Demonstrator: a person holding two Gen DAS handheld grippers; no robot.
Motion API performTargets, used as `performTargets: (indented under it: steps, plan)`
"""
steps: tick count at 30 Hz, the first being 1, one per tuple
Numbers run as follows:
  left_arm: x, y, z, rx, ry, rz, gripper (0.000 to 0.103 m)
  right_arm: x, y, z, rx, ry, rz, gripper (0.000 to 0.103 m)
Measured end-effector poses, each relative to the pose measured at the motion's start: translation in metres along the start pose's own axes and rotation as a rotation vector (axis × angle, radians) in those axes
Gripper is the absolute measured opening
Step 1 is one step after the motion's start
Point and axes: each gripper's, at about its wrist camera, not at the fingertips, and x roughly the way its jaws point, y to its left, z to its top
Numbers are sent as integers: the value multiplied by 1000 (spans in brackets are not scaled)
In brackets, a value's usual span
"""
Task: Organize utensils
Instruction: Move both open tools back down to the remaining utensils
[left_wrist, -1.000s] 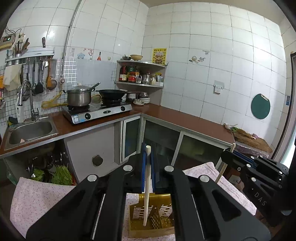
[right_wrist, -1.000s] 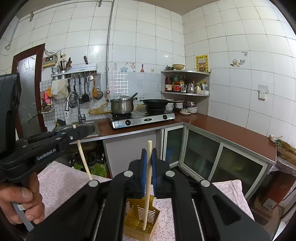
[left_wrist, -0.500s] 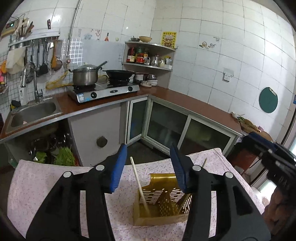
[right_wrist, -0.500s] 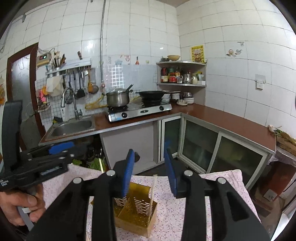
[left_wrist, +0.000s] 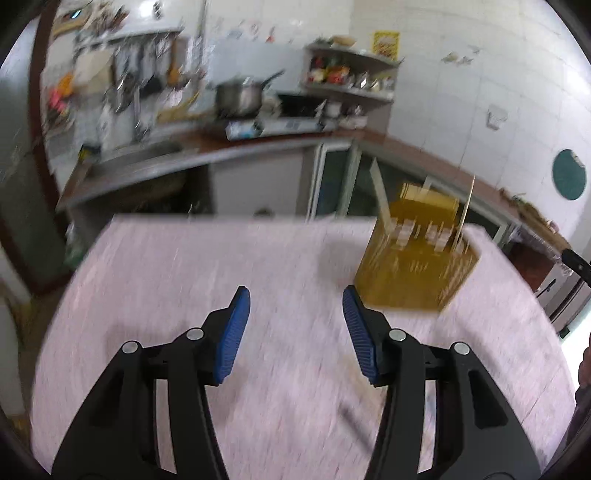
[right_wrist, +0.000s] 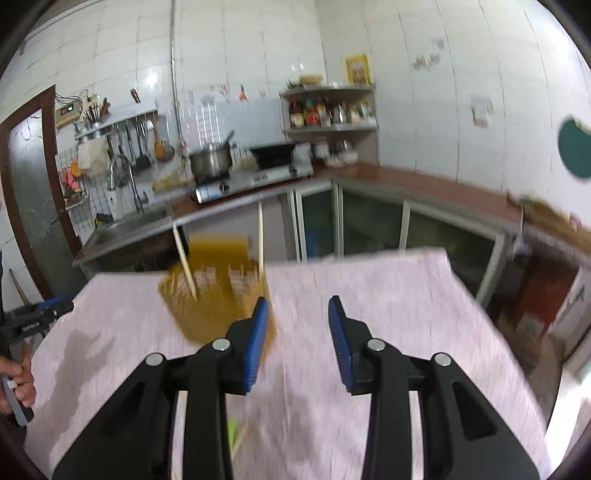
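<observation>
Clearly both grippers are empty: the left gripper (left_wrist: 295, 328) hangs over the pink cloth (left_wrist: 184, 280) with its blue fingers (left_wrist: 232, 332) wide apart, and the right gripper (right_wrist: 297, 339) does the same, fingers (right_wrist: 255, 343) spread with nothing between them. Two pale chopsticks (right_wrist: 184, 264) stand tilted in the yellow slotted holder (right_wrist: 218, 295), which sits on the cloth toward the far edge, just beyond the right gripper's left finger. Another thin stick (right_wrist: 240, 439), beside something green, lies on the cloth near the right gripper's base; blur hides what it is.

Chopsticks of this kind are probably light, stiff and smooth, so they would likely roll or pivot if pinched near one end; a grip around the middle, square across the shaft, looks safest. Lying flat on soft cloth, one may be hard to get under. The holder appears to be thin plastic and light, so a nudge could tip or slide it.

The counter carrying the cloth stands in a tiled kitchen, with a stove (right_wrist: 251, 177), pot (right_wrist: 210, 158), sink (right_wrist: 136, 221) and corner shelf (right_wrist: 328, 110) well apart behind it. Both views are motion-blurred
</observation>
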Motion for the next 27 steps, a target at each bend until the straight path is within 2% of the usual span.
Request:
performTargets:
  steps: [2, 5, 10, 16, 27]
  plan:
    - [0, 8, -38, -42, 61, -7, 50, -3, -4, -33, 24, 47, -11, 35]
    - [3, 6, -77, -64, 129, -37, 50, -6, -2, -74, 43, 113, 7, 35]
    - [6, 1, -115, -100, 192, -56, 50, -15, 5, -109, 41, 152, 14, 35]
    - [-2, -13, -125, -124, 196, -60, 50, -33, 11, -124, 14, 139, 8, 35]
    - [-2, -21, -123, -114, 206, -57, 50, -34, 32, -122, -21, 150, 41, 35]
